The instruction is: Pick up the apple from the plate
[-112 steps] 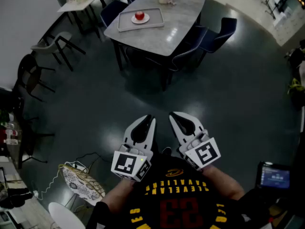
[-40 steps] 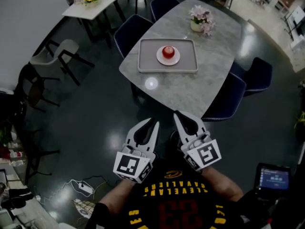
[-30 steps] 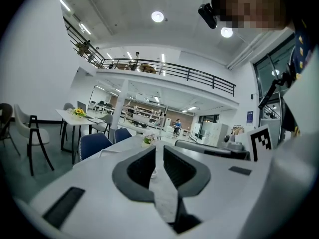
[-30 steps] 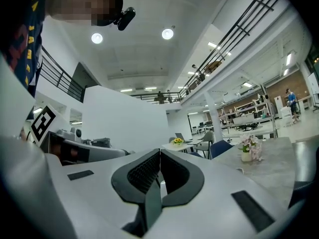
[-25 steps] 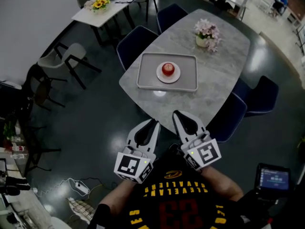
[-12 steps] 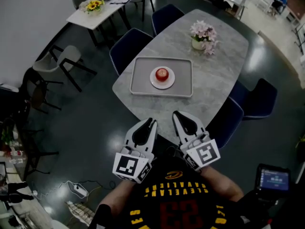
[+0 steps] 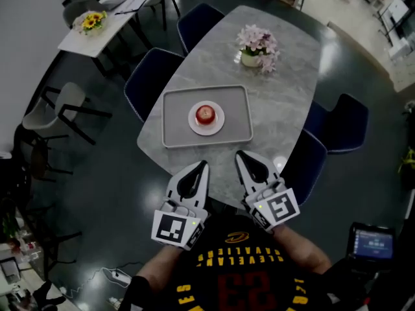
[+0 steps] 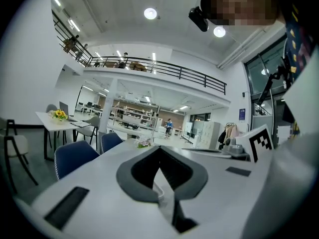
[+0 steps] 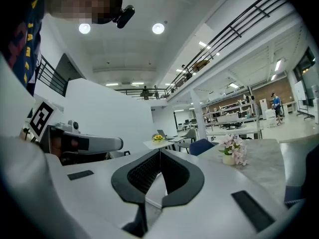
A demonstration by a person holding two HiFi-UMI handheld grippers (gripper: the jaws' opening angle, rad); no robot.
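In the head view a red apple [image 7: 206, 113] sits on a small white plate [image 7: 196, 123], in the middle of a grey tray [image 7: 172, 120] on a grey marble table [image 7: 279, 102]. My left gripper [image 7: 203, 166] and right gripper [image 7: 238, 155] are held side by side at the table's near edge, well short of the tray. Both are shut with nothing between the jaws. In the left gripper view the left gripper [image 8: 159, 148] points level across the room, and in the right gripper view the right gripper [image 9: 159, 152] does the same. Neither gripper view shows the apple.
A pot of pink flowers [image 7: 255, 46] stands at the table's far end, also in the right gripper view as the flower pot [image 9: 232, 152]. Blue chairs [image 7: 150, 76] [image 7: 340, 123] ring the table. A white side table [image 7: 91, 26] with yellow flowers stands far left.
The table with tray and apple has come much nearer in the head view, from far across the floor to just ahead of the grippers. Both grippers have stayed shut.
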